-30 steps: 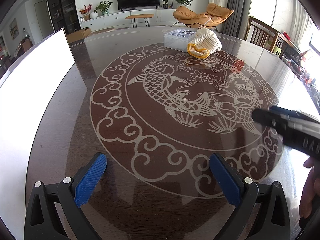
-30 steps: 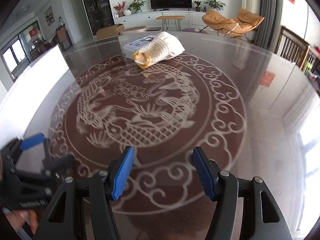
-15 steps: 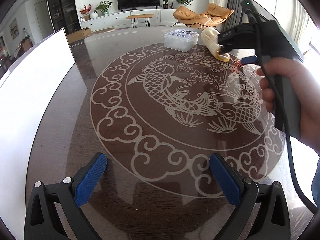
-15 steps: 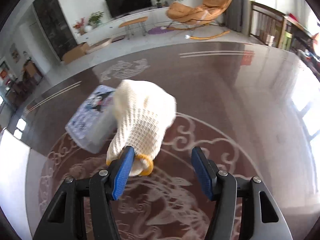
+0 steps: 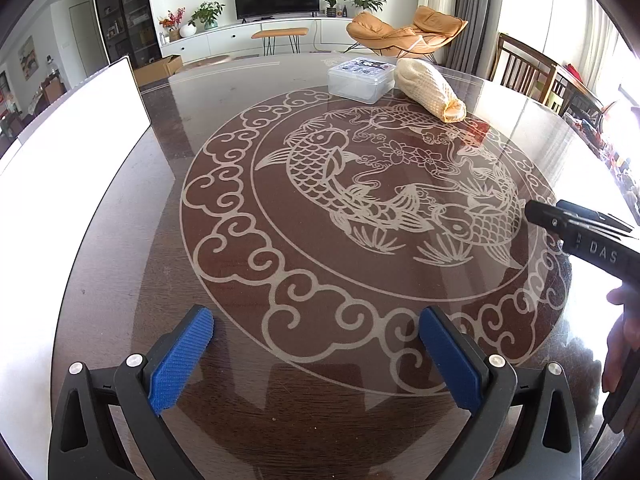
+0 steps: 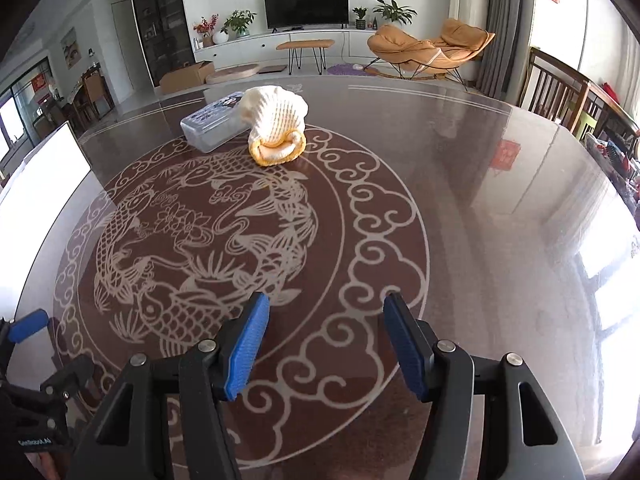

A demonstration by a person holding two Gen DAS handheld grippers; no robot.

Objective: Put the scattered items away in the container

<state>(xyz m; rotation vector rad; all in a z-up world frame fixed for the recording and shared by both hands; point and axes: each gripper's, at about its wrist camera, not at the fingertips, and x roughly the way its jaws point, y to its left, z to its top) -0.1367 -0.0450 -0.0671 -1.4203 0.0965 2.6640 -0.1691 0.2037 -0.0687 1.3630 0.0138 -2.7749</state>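
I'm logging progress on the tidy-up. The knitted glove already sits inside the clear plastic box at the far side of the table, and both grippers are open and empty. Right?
Not quite. The knitted glove is not inside; it lies on the table beside the clear plastic box, leaning against its closed lid, as the right wrist view shows. The rest holds: the left gripper and right gripper are open and empty.

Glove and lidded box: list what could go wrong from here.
1. The clear box appears to have its lid on, so the knit glove cannot go in until it is opened.
2. The glove leans against the box; pulling it may slide the light box across the glossy table.
3. Both grippers are open and far back, so there is a long reach.
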